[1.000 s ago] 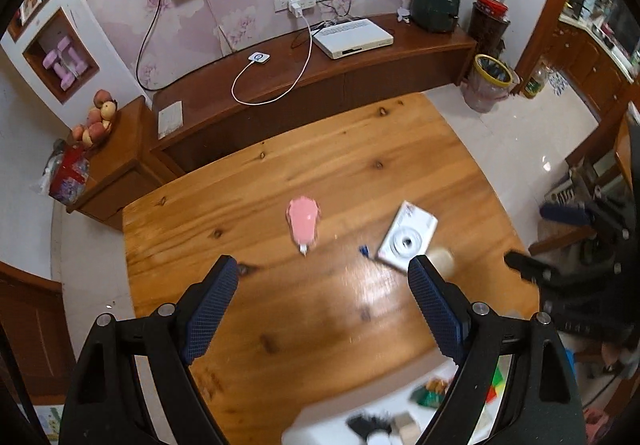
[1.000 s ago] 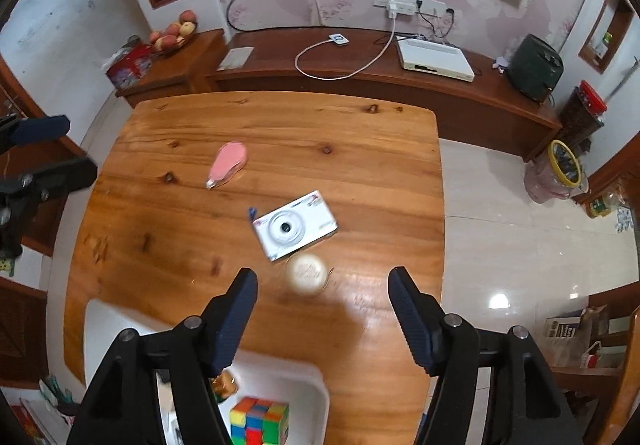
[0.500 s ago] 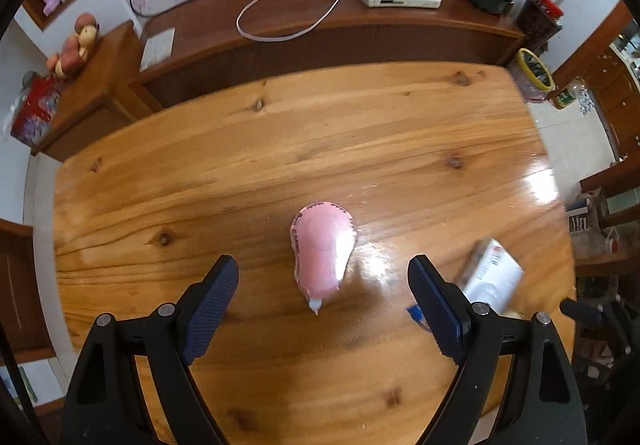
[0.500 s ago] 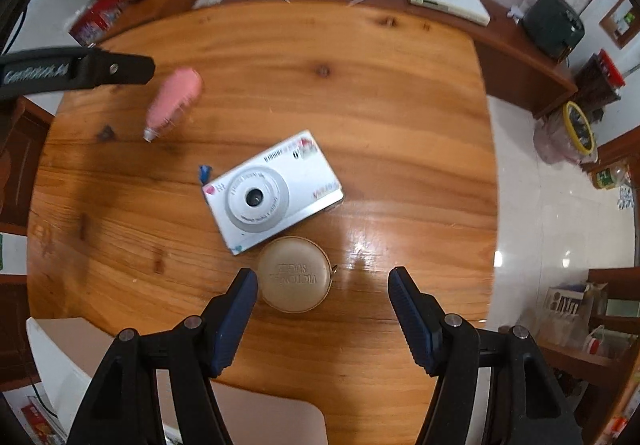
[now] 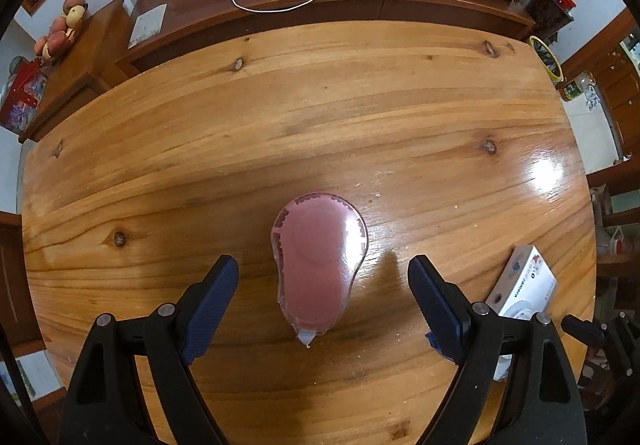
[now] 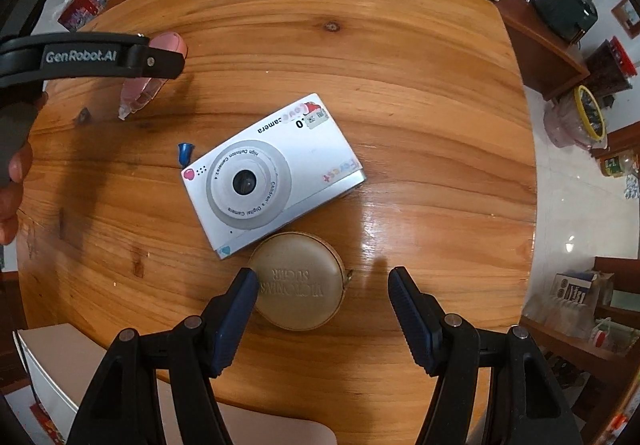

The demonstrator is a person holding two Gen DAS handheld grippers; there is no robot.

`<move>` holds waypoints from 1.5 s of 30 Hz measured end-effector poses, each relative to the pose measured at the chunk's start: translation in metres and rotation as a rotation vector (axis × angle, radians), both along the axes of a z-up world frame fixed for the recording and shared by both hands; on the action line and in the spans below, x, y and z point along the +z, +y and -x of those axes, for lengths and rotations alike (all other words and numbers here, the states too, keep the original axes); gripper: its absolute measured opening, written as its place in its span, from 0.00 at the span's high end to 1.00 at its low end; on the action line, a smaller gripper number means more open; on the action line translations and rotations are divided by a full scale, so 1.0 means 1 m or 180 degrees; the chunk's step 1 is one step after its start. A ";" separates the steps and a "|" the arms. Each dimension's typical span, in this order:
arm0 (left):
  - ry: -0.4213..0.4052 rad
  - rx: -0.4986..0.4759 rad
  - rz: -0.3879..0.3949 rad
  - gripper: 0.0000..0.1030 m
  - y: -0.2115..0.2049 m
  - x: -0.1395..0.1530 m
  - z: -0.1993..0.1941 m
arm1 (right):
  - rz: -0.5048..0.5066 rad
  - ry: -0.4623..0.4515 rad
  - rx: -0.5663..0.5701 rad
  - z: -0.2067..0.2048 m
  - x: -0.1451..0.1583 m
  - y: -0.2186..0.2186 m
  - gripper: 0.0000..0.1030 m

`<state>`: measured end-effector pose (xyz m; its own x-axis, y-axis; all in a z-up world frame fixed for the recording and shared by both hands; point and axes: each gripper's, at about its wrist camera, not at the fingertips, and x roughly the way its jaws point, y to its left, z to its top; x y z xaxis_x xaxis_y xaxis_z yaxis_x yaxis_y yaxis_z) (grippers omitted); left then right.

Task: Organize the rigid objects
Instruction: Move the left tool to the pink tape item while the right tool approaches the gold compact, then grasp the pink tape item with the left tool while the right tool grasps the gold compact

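Observation:
A pink correction-tape dispenser (image 5: 318, 265) lies on the wooden table (image 5: 360, 105). My left gripper (image 5: 323, 303) is open, its fingers on either side of the dispenser and not touching it. In the right wrist view a white children's camera (image 6: 272, 173) lies face up, with a round beige tape-measure case (image 6: 298, 281) just in front of it. My right gripper (image 6: 322, 309) is open around the case, its left finger close to it. The pink dispenser (image 6: 154, 77) shows there at far left, partly hidden by the left gripper's arm. The camera (image 5: 524, 289) also shows at right in the left wrist view.
A small blue cap (image 6: 185, 153) lies beside the camera. A white bin (image 6: 52, 361) stands below the table's near edge. A dark wood TV bench (image 5: 320, 1) with a white box and cable runs behind the table.
Both grippers have come down and forward. The left one now straddles the pink dispenser; the right one now straddles the beige case. Nothing has been taken hold of.

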<state>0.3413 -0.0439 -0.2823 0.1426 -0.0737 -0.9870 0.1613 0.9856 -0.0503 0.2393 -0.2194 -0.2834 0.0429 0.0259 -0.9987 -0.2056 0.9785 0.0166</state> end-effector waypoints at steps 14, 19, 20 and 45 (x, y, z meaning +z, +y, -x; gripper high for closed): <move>0.0085 0.0059 -0.0118 0.14 -0.001 -0.011 -0.001 | -0.0001 0.0136 0.0074 -0.002 -0.012 0.018 0.34; 0.0108 0.0054 -0.0187 0.13 -0.004 -0.013 0.000 | 0.0028 0.0154 0.0102 -0.004 -0.015 0.015 0.44; 0.0104 0.0055 -0.0189 0.13 -0.004 -0.013 0.000 | 0.0007 0.0157 0.0092 -0.003 -0.015 0.014 0.44; -0.0525 -0.0021 0.0260 0.53 0.016 0.115 0.097 | -0.0468 -0.0440 -0.0050 0.061 0.082 0.009 0.45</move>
<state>0.2439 -0.0281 -0.1672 0.3012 -0.1541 -0.9410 0.1804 0.9782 -0.1025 0.1779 -0.2107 -0.2011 0.1810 0.1695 -0.9688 -0.2006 0.9707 0.1323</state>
